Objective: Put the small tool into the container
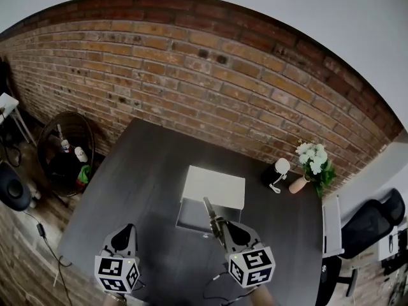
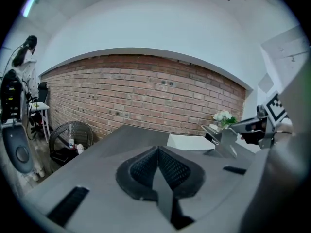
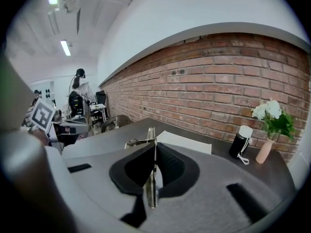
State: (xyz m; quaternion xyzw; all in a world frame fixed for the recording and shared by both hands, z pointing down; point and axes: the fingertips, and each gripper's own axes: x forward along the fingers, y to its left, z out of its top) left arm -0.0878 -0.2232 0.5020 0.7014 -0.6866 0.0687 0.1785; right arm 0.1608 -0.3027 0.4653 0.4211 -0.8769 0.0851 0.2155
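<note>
A thin metal tool (image 1: pixel 209 209) sticks up from my right gripper (image 1: pixel 218 225), whose jaws are shut on it, just above the near edge of the container (image 1: pixel 199 216). That container is a shallow grey box with its white lid (image 1: pixel 214 187) lying open behind it, mid-table. In the right gripper view the tool (image 3: pixel 151 139) stands clamped between the black pads (image 3: pixel 167 166) of my right gripper (image 3: pixel 153 155), and the white lid (image 3: pixel 187 141) lies beyond. My left gripper (image 1: pixel 126 234) hovers at the table's near left, shut and empty. The left gripper view shows my left gripper (image 2: pixel 158 155) with its jaws closed together.
A black bottle with a white cap (image 1: pixel 276 171) and a vase of white flowers (image 1: pixel 311 166) stand at the dark table's (image 1: pixel 140 171) far right. A wicker basket (image 1: pixel 64 152) sits on the floor to the left, an office chair (image 1: pixel 373 222) to the right. A brick wall runs behind.
</note>
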